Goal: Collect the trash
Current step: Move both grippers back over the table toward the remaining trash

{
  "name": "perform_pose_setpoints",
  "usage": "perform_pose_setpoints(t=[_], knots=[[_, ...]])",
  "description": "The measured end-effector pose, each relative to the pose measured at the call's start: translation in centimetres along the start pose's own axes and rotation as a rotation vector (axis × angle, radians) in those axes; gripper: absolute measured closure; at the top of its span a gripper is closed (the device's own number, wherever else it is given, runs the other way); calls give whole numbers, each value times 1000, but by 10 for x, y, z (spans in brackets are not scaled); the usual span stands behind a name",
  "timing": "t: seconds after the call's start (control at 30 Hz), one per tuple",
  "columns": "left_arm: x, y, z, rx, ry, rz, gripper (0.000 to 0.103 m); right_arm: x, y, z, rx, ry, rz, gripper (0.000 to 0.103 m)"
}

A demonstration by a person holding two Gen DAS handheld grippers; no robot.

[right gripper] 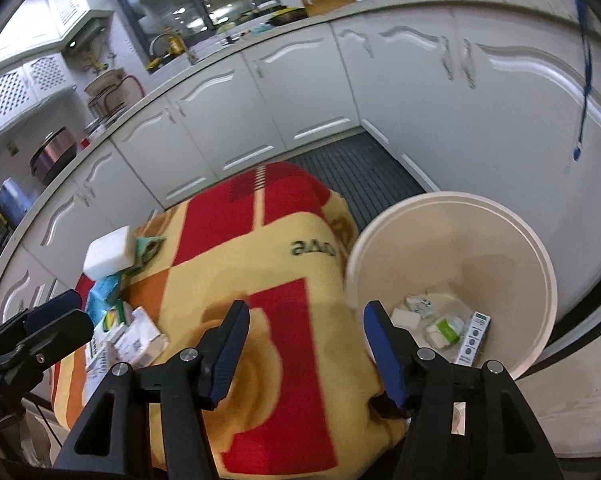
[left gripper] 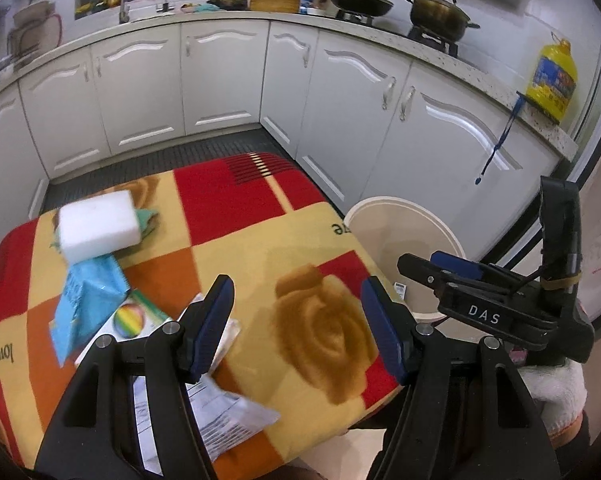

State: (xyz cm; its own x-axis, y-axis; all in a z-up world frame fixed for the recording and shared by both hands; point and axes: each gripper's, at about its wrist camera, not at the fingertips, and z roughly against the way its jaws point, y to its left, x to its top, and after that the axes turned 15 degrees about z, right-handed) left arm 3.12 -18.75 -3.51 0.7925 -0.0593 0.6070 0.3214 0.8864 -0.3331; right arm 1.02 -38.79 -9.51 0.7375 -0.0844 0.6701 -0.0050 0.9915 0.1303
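A blanket-covered table holds trash at its left: a white foam block, a blue packet, a card with a rainbow circle and printed papers. My left gripper hovers open over the blanket beside the papers, with nothing between its fingers. A cream bin stands right of the table, with small boxes and white scraps in its bottom. My right gripper is open and empty above the table edge next to the bin; the left wrist view shows this right gripper over the bin's rim.
White kitchen cabinets wrap around behind, over a dark ribbed floor mat. Pots and a yellow oil jug sit on the counter. A blue cord hangs from the counter edge. A gloved hand holds the right gripper.
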Motion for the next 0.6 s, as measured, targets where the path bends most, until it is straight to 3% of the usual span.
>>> perform_pose_setpoints(t=[0.6], knots=[[-2,155,31,66,14,228,32,9,70,-30,151,62,97,42]])
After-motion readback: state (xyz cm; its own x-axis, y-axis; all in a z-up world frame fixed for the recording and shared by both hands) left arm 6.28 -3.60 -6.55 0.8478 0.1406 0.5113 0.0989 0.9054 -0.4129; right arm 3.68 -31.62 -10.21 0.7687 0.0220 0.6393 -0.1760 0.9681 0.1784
